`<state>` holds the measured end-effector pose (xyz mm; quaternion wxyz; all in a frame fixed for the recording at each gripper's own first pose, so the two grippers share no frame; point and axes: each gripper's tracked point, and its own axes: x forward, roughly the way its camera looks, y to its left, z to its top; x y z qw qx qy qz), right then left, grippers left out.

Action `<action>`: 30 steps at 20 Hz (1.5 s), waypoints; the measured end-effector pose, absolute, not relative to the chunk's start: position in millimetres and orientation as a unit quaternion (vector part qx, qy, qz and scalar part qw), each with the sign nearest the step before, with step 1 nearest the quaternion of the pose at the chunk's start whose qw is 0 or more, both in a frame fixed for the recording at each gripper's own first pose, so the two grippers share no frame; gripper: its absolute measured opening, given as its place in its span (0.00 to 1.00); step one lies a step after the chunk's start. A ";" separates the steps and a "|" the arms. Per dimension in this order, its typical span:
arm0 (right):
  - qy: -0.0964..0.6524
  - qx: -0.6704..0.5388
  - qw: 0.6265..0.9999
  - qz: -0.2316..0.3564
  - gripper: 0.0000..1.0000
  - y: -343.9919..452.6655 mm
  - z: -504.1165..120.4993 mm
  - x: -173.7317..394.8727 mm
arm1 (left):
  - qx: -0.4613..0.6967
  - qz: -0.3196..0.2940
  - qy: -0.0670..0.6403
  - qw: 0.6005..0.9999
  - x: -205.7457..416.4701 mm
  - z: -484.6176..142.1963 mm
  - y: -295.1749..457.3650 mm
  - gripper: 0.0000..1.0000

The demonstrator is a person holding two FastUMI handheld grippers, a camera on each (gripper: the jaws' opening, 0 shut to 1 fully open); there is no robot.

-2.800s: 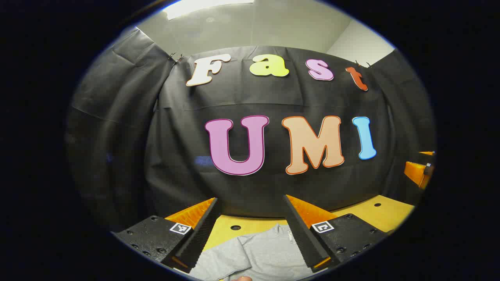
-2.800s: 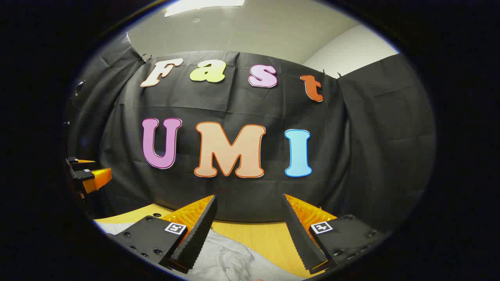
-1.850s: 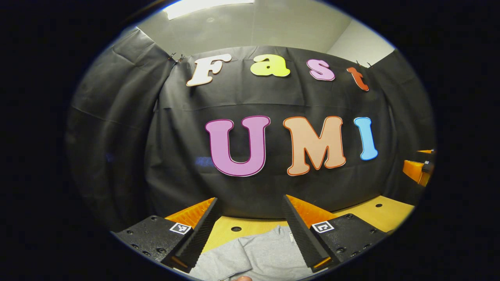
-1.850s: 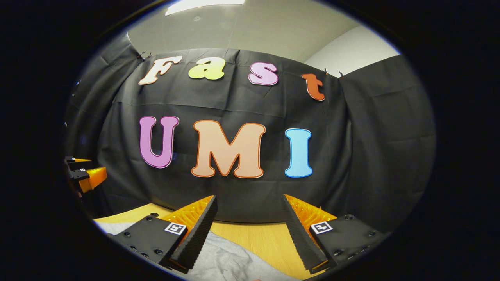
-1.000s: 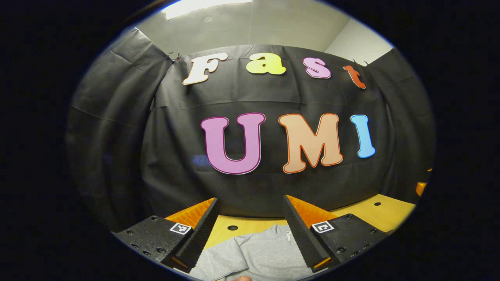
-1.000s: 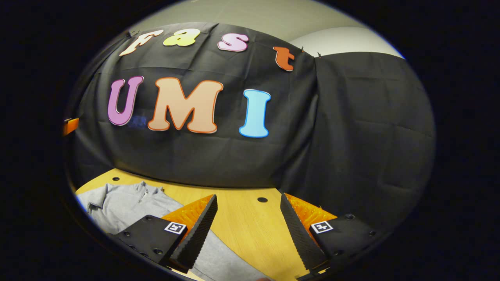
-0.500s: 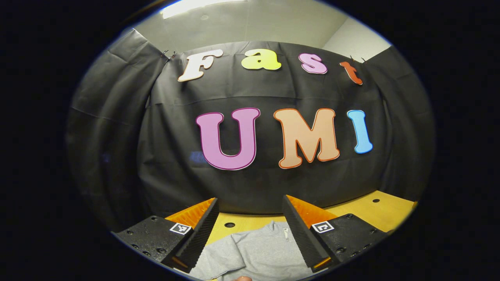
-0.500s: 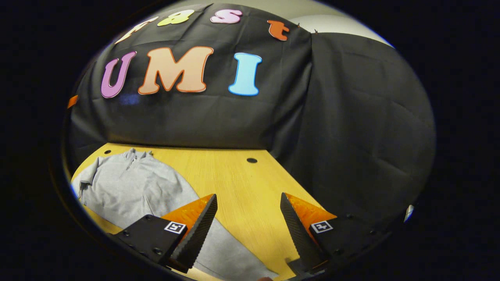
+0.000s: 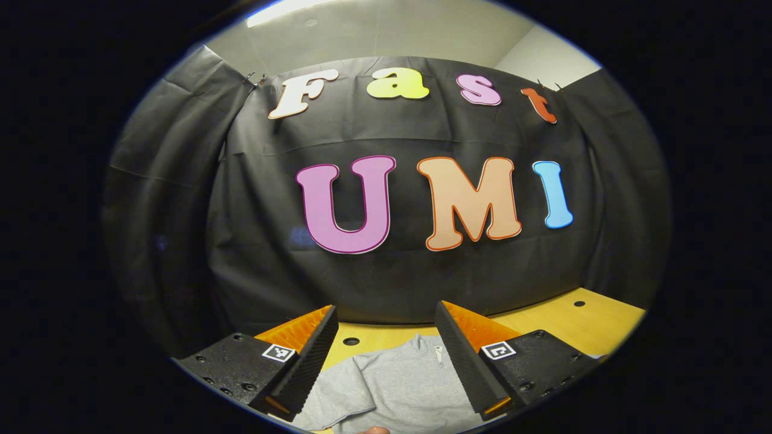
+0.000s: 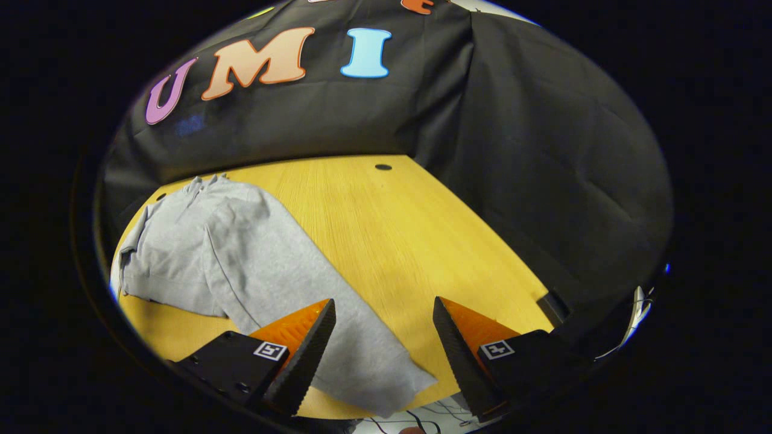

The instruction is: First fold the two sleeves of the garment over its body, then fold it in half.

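A grey long-sleeved garment [image 10: 199, 247] lies flat on the yellow wooden table [image 10: 398, 235], collar toward the back wall. One sleeve [image 10: 356, 349] stretches out toward the table's near edge. My right gripper [image 10: 383, 337] hangs open above that sleeve's cuff end, tilted down at the table, nothing between its fingers. In the left gripper view the garment's collar and chest [image 9: 398, 386] lie between and below the fingers of my left gripper [image 9: 386, 343], which is open and holds nothing.
Black cloth walls close the booth at the back and right. Small round holes [image 10: 383, 167] dot the tabletop. The table's near edge [image 10: 386, 416] runs just past the cuff, with cables below it. Bare wood [image 10: 422, 253] lies right of the sleeve.
My right gripper has tipped downward and swung right, so the table and the outstretched sleeve have come into its view. The left gripper has tilted down only slightly. Both stayed open.
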<state>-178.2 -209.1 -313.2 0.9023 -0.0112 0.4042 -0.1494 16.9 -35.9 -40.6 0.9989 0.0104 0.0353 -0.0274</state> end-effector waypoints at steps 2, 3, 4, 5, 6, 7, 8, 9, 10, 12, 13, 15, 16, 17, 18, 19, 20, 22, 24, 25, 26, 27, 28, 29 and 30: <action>0.427 -0.008 0.892 -0.147 1.00 -208.4 -325.9 -195.0 | 0.012 -0.030 0.036 0.999 16.6 -41.6 -38.7 0.95; 0.435 -0.004 0.888 -0.145 1.00 -206.5 -332.2 -200.0 | 0.012 -0.031 0.036 0.999 16.3 -41.9 -40.2 0.95; 0.443 -0.002 0.885 -0.145 1.00 -205.6 -337.8 -206.4 | 0.013 -0.033 0.037 0.999 16.5 -42.5 -41.3 0.95; 0.451 -0.002 0.881 -0.144 1.00 -205.1 -342.2 -210.6 | 0.015 -0.033 0.037 0.999 16.2 -42.2 -41.6 0.95; 0.457 -0.002 0.878 -0.144 1.00 -206.0 -346.0 -215.4 | 0.015 -0.034 0.037 0.999 16.8 -42.9 -42.5 0.95; 0.463 -0.002 0.875 -0.144 1.00 -206.3 -349.0 -219.0 | 0.016 -0.035 0.038 0.999 17.1 -42.9 -43.2 0.94; 0.470 0.000 0.870 -0.146 1.00 -207.4 -352.2 -222.9 | 0.017 -0.034 0.038 0.999 16.0 -43.9 -43.2 0.94; 0.477 0.002 0.866 -0.150 1.00 -208.5 -355.6 -228.0 | 0.018 -0.033 0.039 0.999 16.4 -43.8 -43.3 0.94; 0.484 0.006 0.862 -0.153 1.00 -209.4 -358.7 -231.4 | 0.017 -0.033 0.039 0.999 16.4 -45.1 -44.1 0.93; 0.494 0.023 0.855 -0.157 1.00 -207.6 -363.4 -237.9 | 0.016 -0.032 0.040 0.999 16.5 -46.2 -43.3 0.94; 0.494 0.034 0.853 -0.162 1.00 -206.0 -365.7 -237.3 | 0.016 -0.032 0.041 0.999 16.4 -46.4 -42.7 0.99; 0.501 0.059 0.848 -0.162 0.99 -202.2 -368.4 -239.7 | 0.014 -0.030 0.042 0.999 17.0 -47.7 -42.7 0.94; 0.501 0.062 0.848 -0.164 0.93 -203.3 -367.1 -239.3 | 0.014 -0.030 0.042 0.999 16.7 -48.7 -41.9 0.94; 0.505 0.063 0.846 -0.159 0.92 -202.9 -368.7 -239.9 | 0.013 -0.029 0.042 0.999 16.4 -48.6 -41.8 0.94; 0.506 0.061 0.847 -0.150 0.93 -202.6 -369.1 -238.7 | 0.011 -0.028 0.043 0.999 16.0 -49.6 -42.3 0.94; 0.510 0.061 0.846 -0.139 0.93 -199.2 -372.0 -237.3 | 0.010 -0.028 0.044 0.999 16.4 -50.7 -42.4 0.94; 0.511 0.059 0.848 -0.130 0.75 -196.2 -370.5 -235.7 | 0.009 -0.027 0.046 0.999 17.1 -51.6 -42.1 0.94; 0.514 0.061 0.847 -0.118 0.48 -187.6 -370.1 -231.7 | 0.009 -0.026 0.045 0.999 17.4 -50.9 -41.0 0.94; 0.512 0.065 0.847 -0.126 0.17 -184.6 -368.3 -229.1 | 0.012 -0.024 0.041 0.999 16.8 -49.7 -38.7 0.94; 0.509 0.073 0.848 -0.129 0.10 -182.5 -368.2 -227.6 | 0.014 -0.021 0.040 0.999 17.4 -48.3 -36.3 0.93; 0.511 0.085 0.846 -0.129 0.07 -177.7 -368.6 -229.4 | 0.016 -0.018 0.038 0.999 18.0 -47.4 -33.7 0.93; 0.513 0.096 0.843 -0.129 0.07 -176.3 -367.9 -227.9 | 0.016 -0.015 0.036 0.999 17.7 -45.6 -31.4 0.94; 0.513 0.105 0.842 -0.129 0.07 -175.7 -366.3 -224.9 | 0.015 -0.014 0.036 0.999 18.1 -46.2 -29.4 0.94; 0.510 0.111 0.843 -0.131 0.07 -176.4 -362.5 -219.9 | 0.015 -0.011 0.037 0.999 18.7 -46.3 -27.0 0.93; 0.504 0.117 0.845 -0.132 0.07 -176.6 -359.0 -214.9 | 0.015 -0.007 0.037 0.999 17.5 -46.4 -22.8 0.94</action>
